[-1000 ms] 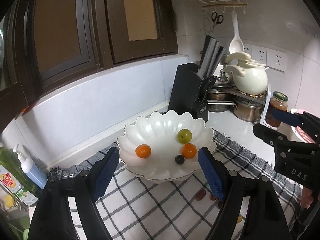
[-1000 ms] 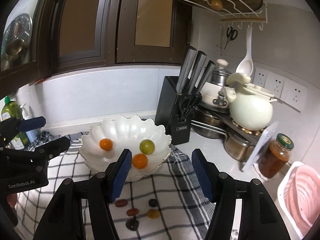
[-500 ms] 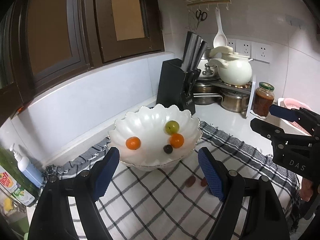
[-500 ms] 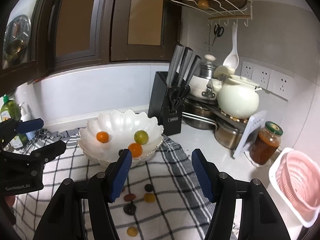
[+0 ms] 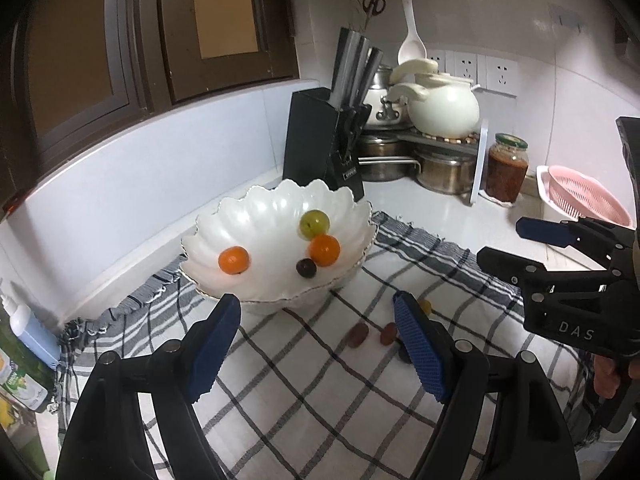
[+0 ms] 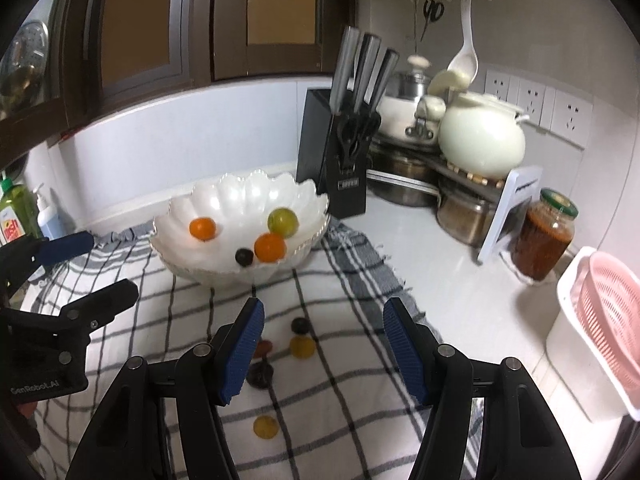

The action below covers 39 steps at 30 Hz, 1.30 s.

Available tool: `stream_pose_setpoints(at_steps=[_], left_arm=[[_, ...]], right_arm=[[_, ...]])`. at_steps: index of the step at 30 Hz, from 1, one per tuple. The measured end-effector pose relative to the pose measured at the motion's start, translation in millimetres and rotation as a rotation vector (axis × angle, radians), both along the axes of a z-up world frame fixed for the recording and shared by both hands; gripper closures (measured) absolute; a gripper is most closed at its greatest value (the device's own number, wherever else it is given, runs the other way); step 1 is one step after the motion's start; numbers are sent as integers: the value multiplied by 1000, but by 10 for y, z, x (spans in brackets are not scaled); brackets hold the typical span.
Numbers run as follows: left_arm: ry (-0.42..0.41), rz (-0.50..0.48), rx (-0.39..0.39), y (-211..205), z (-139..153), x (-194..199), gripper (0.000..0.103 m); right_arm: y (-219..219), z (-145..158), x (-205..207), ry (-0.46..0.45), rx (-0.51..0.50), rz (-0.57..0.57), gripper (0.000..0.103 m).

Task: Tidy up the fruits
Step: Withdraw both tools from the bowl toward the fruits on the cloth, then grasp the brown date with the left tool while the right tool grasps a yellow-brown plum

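Right wrist view: the right gripper hangs with jaws apart above small fruits scattered on the checked cloth, just in front of the scalloped white bowl. That bowl holds two oranges, a green fruit and a dark grape. Beside it, the left gripper is empty too, jaws apart.
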<state>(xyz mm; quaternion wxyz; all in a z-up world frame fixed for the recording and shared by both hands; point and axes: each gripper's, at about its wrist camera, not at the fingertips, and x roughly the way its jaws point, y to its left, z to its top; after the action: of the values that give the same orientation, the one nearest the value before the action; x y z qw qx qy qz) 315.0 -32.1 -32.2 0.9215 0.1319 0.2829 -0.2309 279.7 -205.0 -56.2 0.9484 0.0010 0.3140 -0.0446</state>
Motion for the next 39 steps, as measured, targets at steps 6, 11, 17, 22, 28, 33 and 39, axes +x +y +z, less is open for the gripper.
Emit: stream_pose_setpoints(at_steps=[6, 11, 17, 22, 28, 33, 39], left_arm=[[44, -16, 10, -30, -168, 36, 26], [74, -21, 17, -53, -314, 97, 27], [97, -37, 30, -95, -461, 152, 28], [115, -48, 37, -137, -589, 243, 31], [148, -57, 44, -202, -732, 356, 39], [171, -70, 51, -272, -819, 444, 43], [228, -91, 40, -341, -935, 586, 53]], right_arm=[[-24, -165, 37, 57, 27, -1, 40], [-35, -294, 103, 97, 34, 9, 40], [-34, -421, 179, 133, 41, 20, 40], [-44, -522, 258, 156, 48, 24, 40], [-51, -613, 351, 174, 48, 36, 42], [-53, -679, 449, 186, 64, 47, 49], [-51, -766, 574, 210, 89, 67, 56]])
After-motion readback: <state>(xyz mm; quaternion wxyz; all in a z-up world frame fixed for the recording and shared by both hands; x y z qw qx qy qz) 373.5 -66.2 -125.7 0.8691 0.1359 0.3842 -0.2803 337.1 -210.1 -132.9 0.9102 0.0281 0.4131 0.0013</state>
